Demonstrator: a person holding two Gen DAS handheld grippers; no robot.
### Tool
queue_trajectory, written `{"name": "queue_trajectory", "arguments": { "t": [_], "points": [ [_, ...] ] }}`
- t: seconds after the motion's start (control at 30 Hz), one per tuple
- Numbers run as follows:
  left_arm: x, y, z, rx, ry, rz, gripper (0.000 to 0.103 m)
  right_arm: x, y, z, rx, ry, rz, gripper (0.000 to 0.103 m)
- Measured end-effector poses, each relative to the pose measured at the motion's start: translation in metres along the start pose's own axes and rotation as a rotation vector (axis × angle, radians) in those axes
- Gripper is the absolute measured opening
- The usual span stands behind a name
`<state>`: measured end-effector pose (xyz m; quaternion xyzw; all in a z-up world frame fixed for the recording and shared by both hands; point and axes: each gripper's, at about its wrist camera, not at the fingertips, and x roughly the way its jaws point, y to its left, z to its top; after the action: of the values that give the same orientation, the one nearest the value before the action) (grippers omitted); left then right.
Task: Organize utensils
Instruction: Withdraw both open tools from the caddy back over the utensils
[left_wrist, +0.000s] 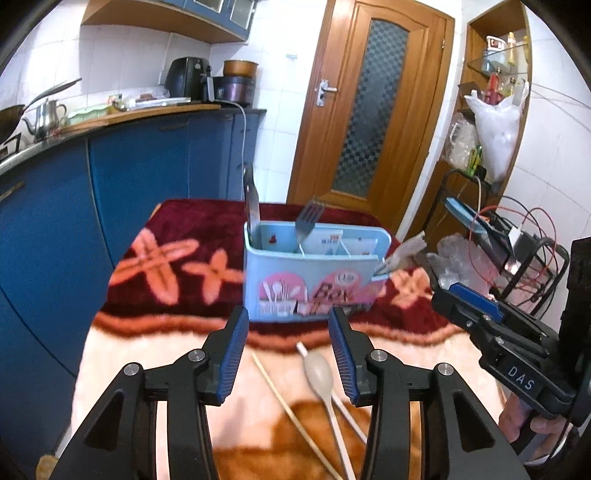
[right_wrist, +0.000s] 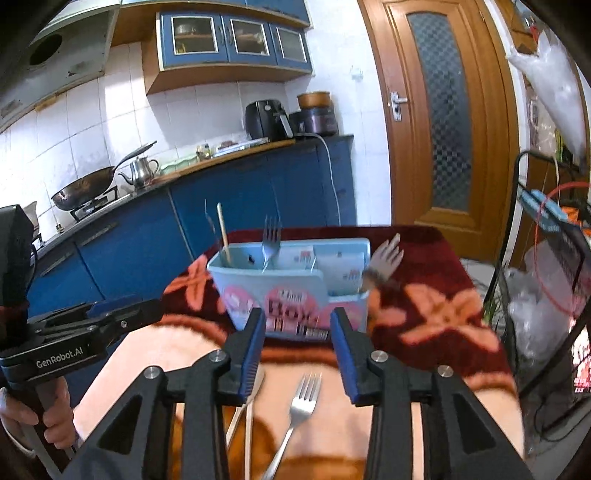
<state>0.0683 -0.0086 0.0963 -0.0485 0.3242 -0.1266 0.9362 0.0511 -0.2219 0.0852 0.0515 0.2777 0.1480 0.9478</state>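
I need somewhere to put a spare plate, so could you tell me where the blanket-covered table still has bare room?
Free: the dark red flowered stretch of blanket left of the light blue plastic utensil caddy, and the stretch to its right. Crowded: the pale near strip, with a beige plastic spoon, thin wooden chopsticks and a steel fork.

The utensil box (left_wrist: 314, 280) is pale blue, its front printed with pink arches, white cutlery silhouettes and dark lettering; under it the blanket (left_wrist: 177, 258) is deep maroon with salmon-pink flower shapes, edged by a rust-brown band in front of the box, then cream with orange-brown patches; a beige spoon (left_wrist: 318, 373) and pale chopsticks (left_wrist: 280, 398) lie on the cream part; the fork (right_wrist: 301, 402) is silver; each gripper (left_wrist: 284, 354) is black with ribbed blue pads; behind the box, blue cabinets (left_wrist: 140, 162) and an orange-brown wooden door (left_wrist: 373, 103) with chequered glass.
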Motion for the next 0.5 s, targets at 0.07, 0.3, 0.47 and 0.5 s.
{"name": "queue_trajectory", "arguments": {
  "t": [0.07, 0.3, 0.47, 0.5],
  "points": [
    [-0.001, 0.0, -0.007, -0.008, 0.009, 0.003, 0.046, -0.002, 0.001, -0.009, 0.012, 0.016, 0.004, 0.043],
    [0.009, 0.002, -0.031, -0.033, 0.077, 0.007, 0.047, -0.003, -0.004, -0.037, 0.068, 0.069, 0.023, 0.047],
    [0.022, 0.005, -0.048, -0.059, 0.134, 0.021, 0.047, 0.003, -0.016, -0.056, 0.107, 0.118, 0.021, 0.048],
    [0.024, 0.005, -0.05, -0.061, 0.143, 0.024, 0.047, 0.004, -0.018, -0.058, 0.113, 0.123, 0.019, 0.048]
  ]
}}
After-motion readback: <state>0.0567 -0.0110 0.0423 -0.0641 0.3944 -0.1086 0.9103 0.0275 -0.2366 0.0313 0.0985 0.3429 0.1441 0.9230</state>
